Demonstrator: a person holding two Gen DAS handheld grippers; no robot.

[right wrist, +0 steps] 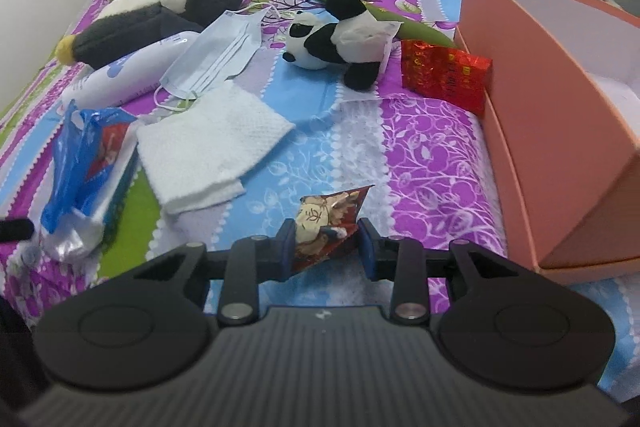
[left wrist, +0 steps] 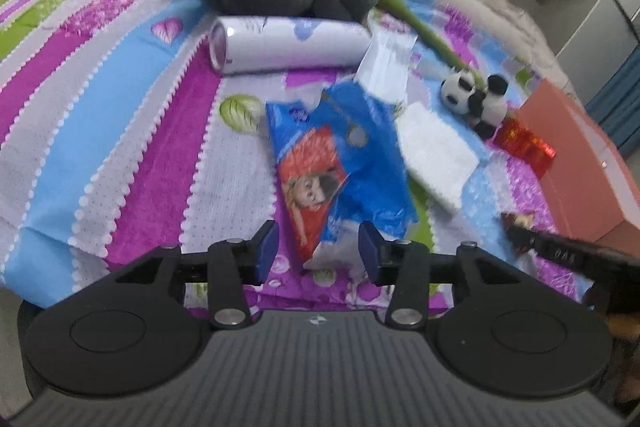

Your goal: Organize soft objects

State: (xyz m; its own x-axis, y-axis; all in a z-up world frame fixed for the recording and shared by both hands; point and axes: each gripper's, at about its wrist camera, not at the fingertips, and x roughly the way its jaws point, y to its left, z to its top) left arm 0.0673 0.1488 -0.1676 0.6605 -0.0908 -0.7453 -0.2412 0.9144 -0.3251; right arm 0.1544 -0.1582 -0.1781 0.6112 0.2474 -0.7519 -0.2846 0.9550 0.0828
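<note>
Lying on the bedspread [right wrist: 420,155], left to right: tissue pack [left wrist: 340,163], folded cloth [right wrist: 208,147], foil sachet [right wrist: 326,223], pink box [right wrist: 560,115].

Left gripper [left wrist: 318,251]: fingers open, straddling the pack's near end, nothing clamped.

Right gripper [right wrist: 326,247]: closed on the sachet.

Handling, judged: sachet light, crinkly, slippery; pinch mid-body.

A small black-and-white plush panda [right wrist: 336,39] is laid behind a folded white towel [right wrist: 208,147], left of an open salmon cardboard box [right wrist: 540,99].
</note>
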